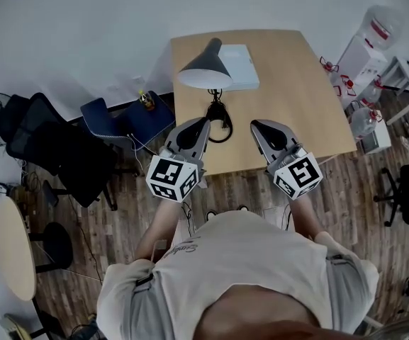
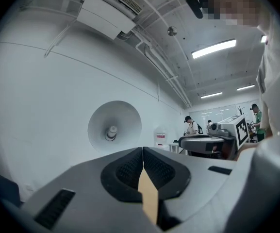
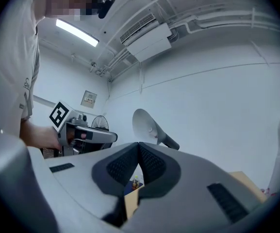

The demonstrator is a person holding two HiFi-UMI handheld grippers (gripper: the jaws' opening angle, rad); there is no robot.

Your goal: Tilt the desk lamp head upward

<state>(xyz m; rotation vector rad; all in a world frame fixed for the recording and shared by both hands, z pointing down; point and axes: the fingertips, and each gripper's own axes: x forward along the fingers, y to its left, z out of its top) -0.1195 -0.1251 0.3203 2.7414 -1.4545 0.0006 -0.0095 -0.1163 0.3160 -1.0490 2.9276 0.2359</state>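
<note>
The desk lamp [image 1: 204, 73] stands on the pale wooden counter [image 1: 296, 98], just ahead of both claws. Its smooth, matte cone shade [image 2: 114, 126] looks light and thin-walled and probably pivots stiffly, so the rim is the place to hold. Left claw [image 1: 204, 122] and right claw [image 1: 256, 125] are closed, empty.

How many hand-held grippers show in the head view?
2. The left hand-held gripper is above the desk's near edge, close to the desk lamp; the right hand-held gripper is above the same edge, further right.
</note>
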